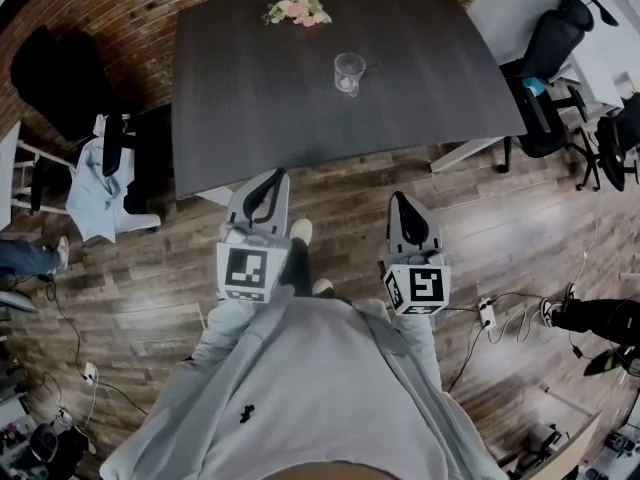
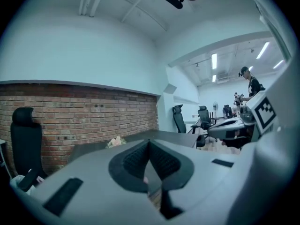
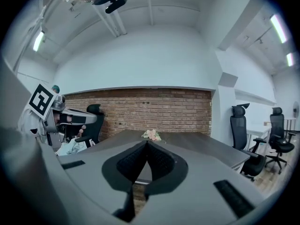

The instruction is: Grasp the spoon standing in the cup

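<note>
A dark desk [image 1: 250,98] stands on a wood-plank floor [image 1: 520,248] by a brick wall [image 1: 120,8], with office chairs [image 1: 550,68] alongside. Toward its far side a clear cup [image 1: 349,73] holds the spoon [image 1: 366,68], with flowers [image 1: 297,8] beyond it (pink and white). The left gripper [image 1: 274,176] and the right gripper [image 1: 399,200], each carrying a cube [image 1: 245,271] with black-and-white square markers, hang short of the desk's near edge, jaws together on nothing.
</note>
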### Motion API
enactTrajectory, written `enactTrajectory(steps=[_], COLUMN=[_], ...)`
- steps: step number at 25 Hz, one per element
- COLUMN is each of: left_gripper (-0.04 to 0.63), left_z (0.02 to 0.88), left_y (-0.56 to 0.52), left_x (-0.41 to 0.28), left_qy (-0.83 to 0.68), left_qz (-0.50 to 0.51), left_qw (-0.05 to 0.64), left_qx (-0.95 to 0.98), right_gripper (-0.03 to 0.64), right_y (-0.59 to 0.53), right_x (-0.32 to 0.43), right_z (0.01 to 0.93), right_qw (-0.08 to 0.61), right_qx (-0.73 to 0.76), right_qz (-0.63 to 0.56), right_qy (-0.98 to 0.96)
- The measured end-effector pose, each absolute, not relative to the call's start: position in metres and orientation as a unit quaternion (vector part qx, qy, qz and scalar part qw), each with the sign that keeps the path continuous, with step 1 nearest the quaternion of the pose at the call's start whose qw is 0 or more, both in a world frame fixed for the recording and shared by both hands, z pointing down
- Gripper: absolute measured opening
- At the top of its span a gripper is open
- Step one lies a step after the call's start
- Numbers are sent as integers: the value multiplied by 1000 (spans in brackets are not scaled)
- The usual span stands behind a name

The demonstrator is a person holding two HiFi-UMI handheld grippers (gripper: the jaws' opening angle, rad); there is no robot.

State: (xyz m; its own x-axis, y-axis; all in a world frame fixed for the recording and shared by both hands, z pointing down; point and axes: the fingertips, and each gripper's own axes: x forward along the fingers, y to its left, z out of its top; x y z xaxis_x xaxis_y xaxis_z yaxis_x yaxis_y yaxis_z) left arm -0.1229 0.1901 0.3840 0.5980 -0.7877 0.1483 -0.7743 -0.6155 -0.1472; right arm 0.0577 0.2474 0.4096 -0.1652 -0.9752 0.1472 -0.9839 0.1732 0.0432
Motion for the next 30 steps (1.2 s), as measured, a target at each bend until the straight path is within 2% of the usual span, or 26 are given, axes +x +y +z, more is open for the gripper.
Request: enactTrajectory(steps=[15,30], left_gripper=[18,18], left_z=[385,420], left_y=[30,-22], left_x=[-106,-89], left_qy=[396,363], left_qz=[-99,-124], left_qw=[27,-5], left_qx=[-913,-923], right_gripper=[17,17], right_y=[103,62], right_x=[78,97], right_z=[410,431], right_qw=[84,109], right_qx=[681,707], right_qz=[42,73], right_qy=[-726,-695])
